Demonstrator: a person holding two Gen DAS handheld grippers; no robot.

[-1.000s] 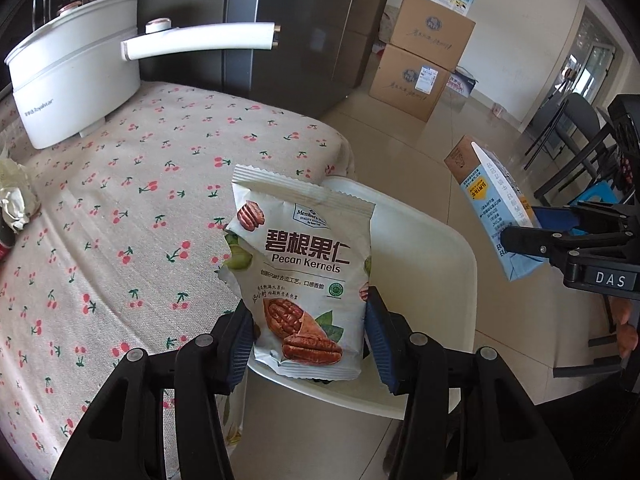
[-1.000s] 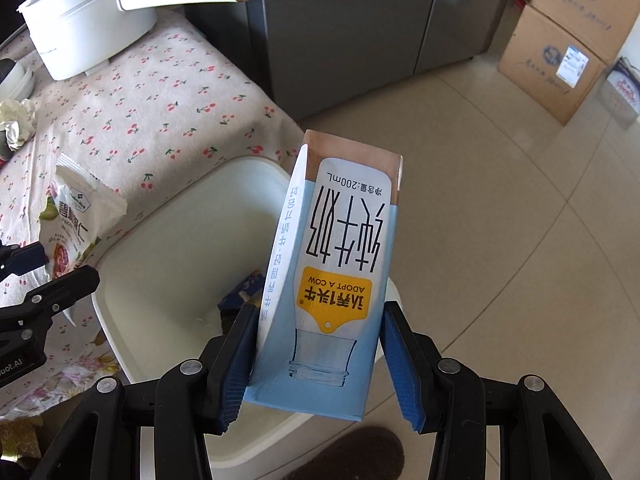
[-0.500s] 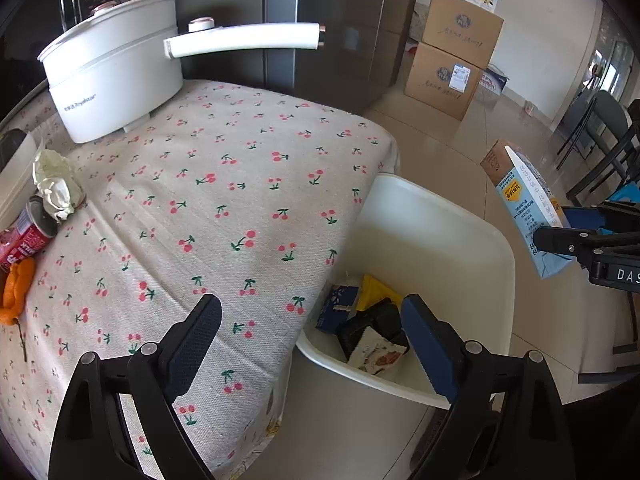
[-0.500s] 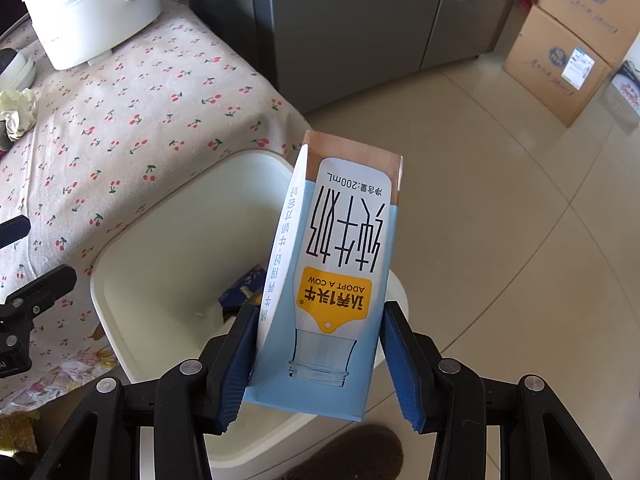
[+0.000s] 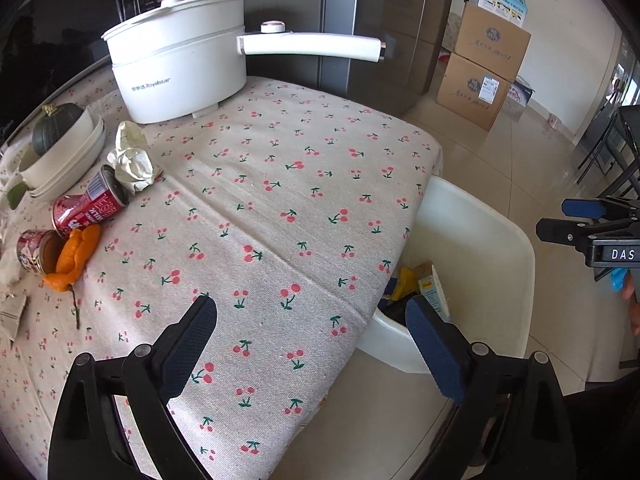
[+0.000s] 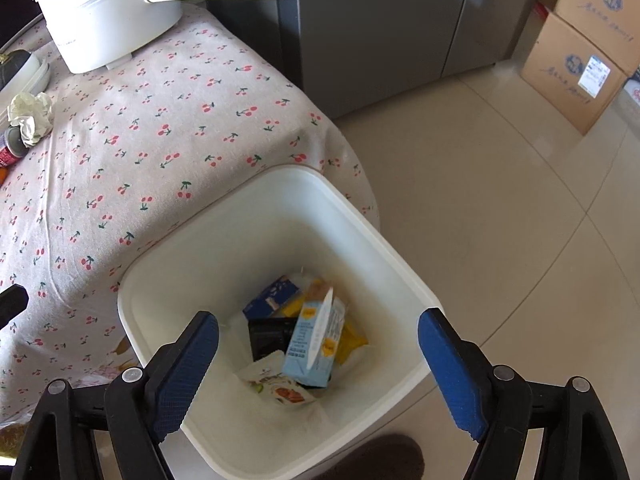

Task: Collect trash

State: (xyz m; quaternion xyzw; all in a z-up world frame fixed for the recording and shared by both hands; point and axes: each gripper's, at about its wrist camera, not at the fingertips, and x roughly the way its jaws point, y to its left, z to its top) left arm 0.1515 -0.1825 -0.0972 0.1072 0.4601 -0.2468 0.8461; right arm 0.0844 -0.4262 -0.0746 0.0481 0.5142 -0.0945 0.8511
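while both grippers gape | bin holds milk carton, nut bag

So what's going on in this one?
A person with a gripper in each hand is clearing trash into the white plastic bin beside the cherry-print tablecloth. Both the left gripper and the right gripper have just opened and hold nothing; the pale blue milk carton lies in the bin. Two red cans, crumpled paper and orange peel remain on the table.

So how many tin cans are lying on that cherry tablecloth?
2. One red can lies beside the crumpled paper; the other can lies at the table's left edge, against the orange peel. More may be out of view.
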